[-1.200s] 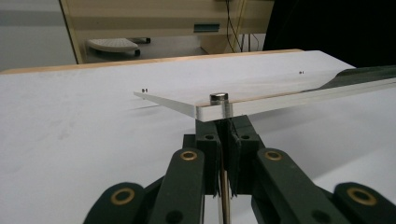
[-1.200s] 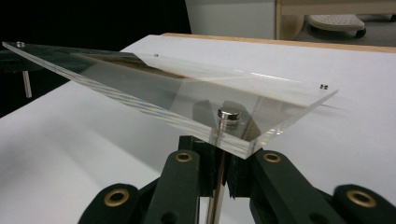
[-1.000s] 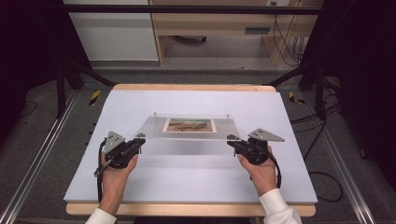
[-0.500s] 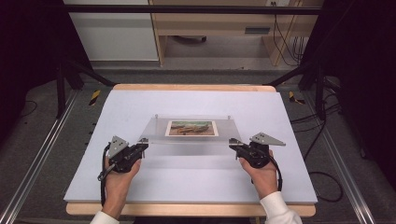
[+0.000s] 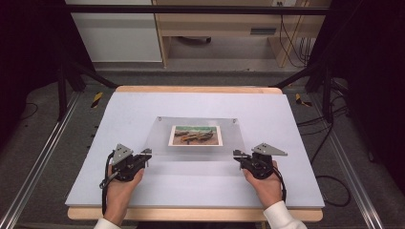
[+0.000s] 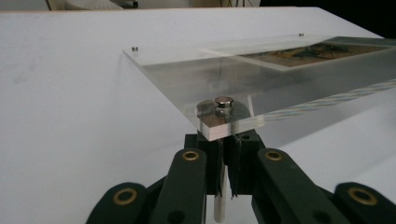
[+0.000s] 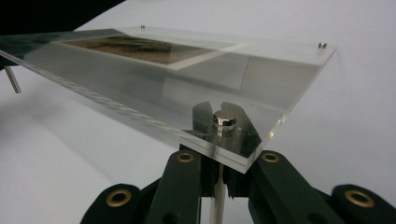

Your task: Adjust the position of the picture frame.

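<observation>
A clear acrylic panel (image 5: pixel 157 139) carries a photo of boats (image 5: pixel 196 135) and small metal studs at its corners. I hold it by its two near corners, above the table. My left gripper (image 5: pixel 147 153) is shut on the metal leg (image 6: pixel 219 205) under the near left corner, below its round cap (image 6: pixel 224 102). My right gripper (image 5: pixel 236 153) is shut on the leg (image 7: pixel 215 205) under the near right corner, below its cap (image 7: pixel 224 118). The panel (image 6: pixel 187 74) tilts away from each gripper camera. Another leg (image 7: pixel 14 79) hangs under the panel's far side.
The pale table board (image 5: pixel 143 105) spreads well beyond the panel on all sides, with a wooden edge (image 5: pixel 191 213) in front. Metal rails (image 5: pixel 43 157) run along both sides. A cabinet and cables stand behind the table.
Both grippers and the panel between them have come toward the near edge of the table and sunk a little. Both grips are unchanged.
</observation>
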Available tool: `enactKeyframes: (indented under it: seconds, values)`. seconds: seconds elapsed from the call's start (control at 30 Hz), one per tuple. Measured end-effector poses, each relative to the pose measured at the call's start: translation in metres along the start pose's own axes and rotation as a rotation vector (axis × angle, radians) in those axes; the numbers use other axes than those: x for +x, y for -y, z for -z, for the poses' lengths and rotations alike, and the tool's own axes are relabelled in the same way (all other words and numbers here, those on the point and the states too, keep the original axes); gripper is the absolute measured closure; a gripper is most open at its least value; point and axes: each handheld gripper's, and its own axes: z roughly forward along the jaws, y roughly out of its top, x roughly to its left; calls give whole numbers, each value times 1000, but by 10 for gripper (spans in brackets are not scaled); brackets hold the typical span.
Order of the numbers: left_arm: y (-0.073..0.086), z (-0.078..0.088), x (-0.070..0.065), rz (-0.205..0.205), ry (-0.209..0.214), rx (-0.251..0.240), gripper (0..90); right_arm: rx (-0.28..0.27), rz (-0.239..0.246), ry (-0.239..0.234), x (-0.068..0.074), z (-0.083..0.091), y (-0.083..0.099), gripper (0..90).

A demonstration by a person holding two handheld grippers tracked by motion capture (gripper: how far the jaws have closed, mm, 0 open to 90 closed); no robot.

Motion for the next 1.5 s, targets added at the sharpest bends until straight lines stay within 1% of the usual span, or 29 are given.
enactKeyframes:
  seconds: [0.03,0.07,0.13,0.27,0.47,0.77,0.87,1.03,1.2,1.27,1.5]
  values:
    - [1,0,0,-2,0,6,845,6,-8,-1,0,0,2,848]
    - [3,-1,0,1,4,17,845,11,-3,0,0,-1,3,848]
    - [4,-1,1,0,5,22,845,16,-6,0,1,-1,4,848]
    - [7,-2,1,-4,7,49,845,39,-8,7,1,-2,8,847]
    - [9,-3,2,-4,8,68,843,57,-1,9,2,-3,11,847]
    - [12,-4,3,-18,11,86,842,74,6,9,2,-4,14,845]
    - [13,-5,3,-26,15,107,841,90,10,9,2,-4,16,843]
    - [15,-5,4,-28,18,114,841,99,8,4,2,-5,17,841]
    - [17,-6,3,-40,14,131,840,110,12,5,1,-5,19,839]
    - [17,-6,4,-42,16,130,841,121,3,7,2,-6,20,838]
    - [17,-6,3,-50,14,133,839,117,1,4,1,-6,21,833]
